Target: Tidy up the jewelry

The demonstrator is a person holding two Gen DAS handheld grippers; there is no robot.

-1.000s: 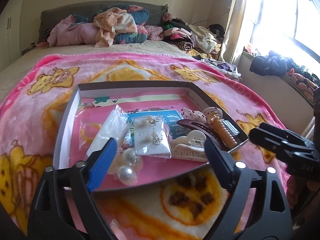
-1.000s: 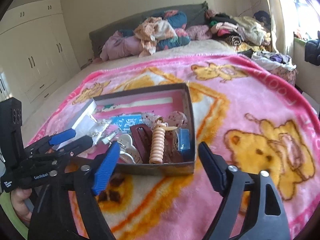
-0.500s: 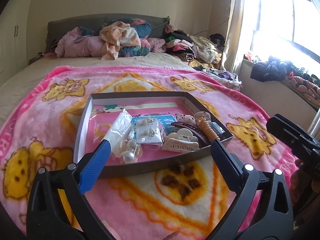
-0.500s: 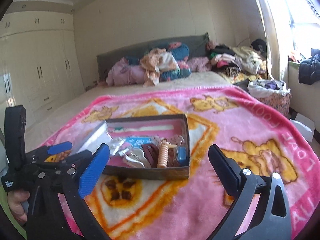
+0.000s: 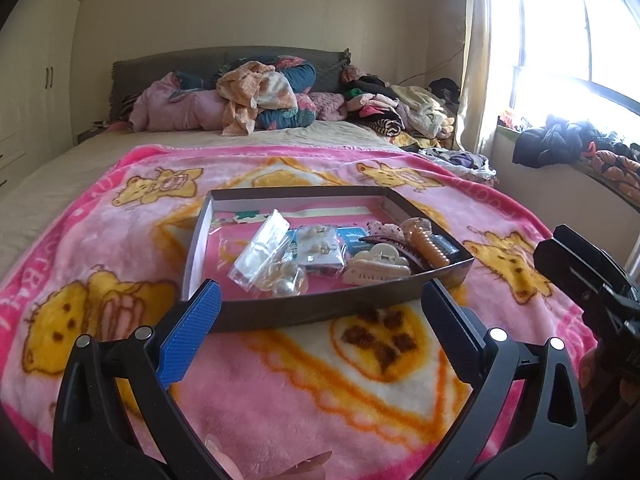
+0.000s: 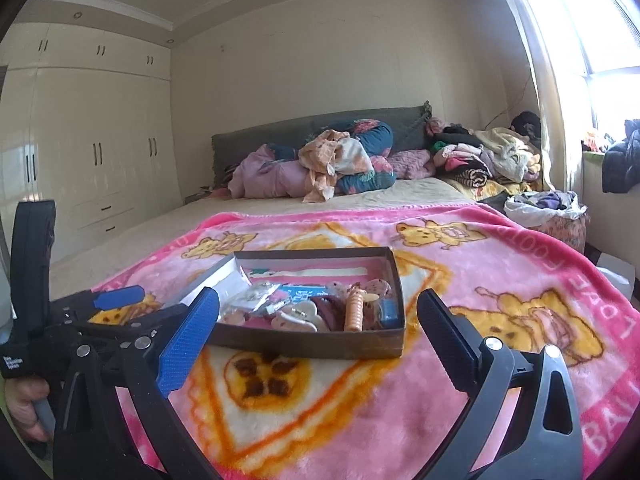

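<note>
left claw (image 5: 320, 300): spread wide, nothing between | right claw (image 6: 318, 308): spread wide, nothing between

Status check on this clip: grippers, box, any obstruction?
Left gripper and right gripper open, empty. Jewelry box on blanket, full. Nothing blocking.

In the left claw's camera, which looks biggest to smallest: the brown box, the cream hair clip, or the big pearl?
1. Brown box, by far the biggest.
2. Cream hair clip.
3. Big pearl, smallest.
All three lie about equally near, so nearness doesn't muddle the order.
</note>
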